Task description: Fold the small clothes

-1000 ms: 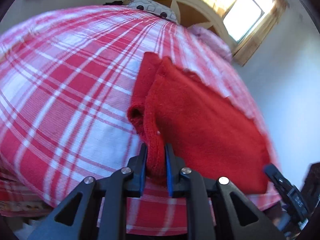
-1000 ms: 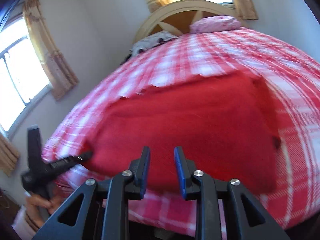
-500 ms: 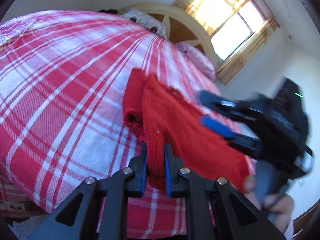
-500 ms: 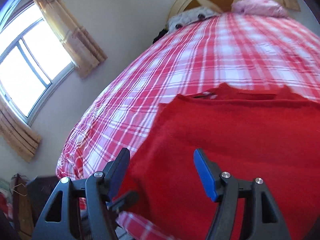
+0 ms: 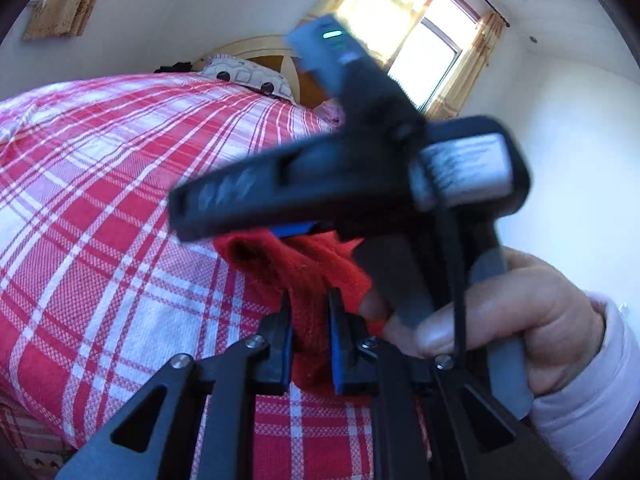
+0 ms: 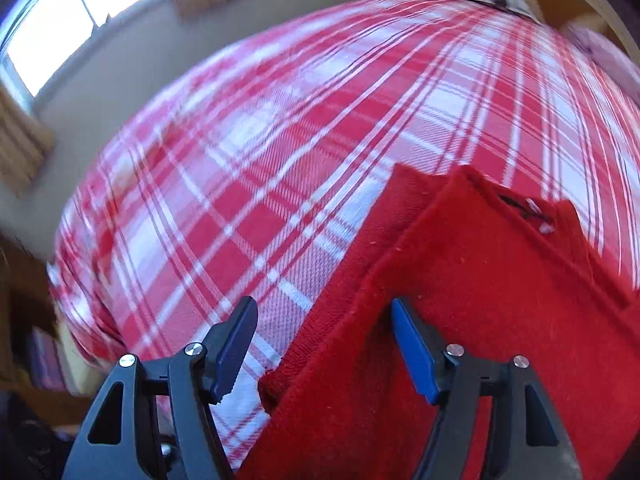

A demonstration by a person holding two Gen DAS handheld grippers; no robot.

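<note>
1. Left wrist view: the left gripper (image 5: 309, 332) is clamped on a bunched fold of the red garment (image 5: 304, 268), knit cloth filling the narrow gap between its blue-lined fingers. The garment lies on the red-and-white plaid bedspread (image 5: 120, 208), near the bed's close edge. Just above it, the right gripper (image 5: 296, 229) crosses the frame, blurred, held by the person's right hand (image 5: 516, 308); its black body hides most of the garment, and only one blue pad shows against the cloth. A patterned pillow (image 5: 248, 76) rests by the wooden headboard (image 5: 256, 48), with a sunlit window (image 5: 424, 60) beyond.

2. Right wrist view: the right gripper (image 6: 324, 348) has its fingers spread wide apart, straddling the folded edge of the red garment (image 6: 480, 300), which lies flat on the plaid bedspread (image 6: 280, 140) in layered folds.
</note>
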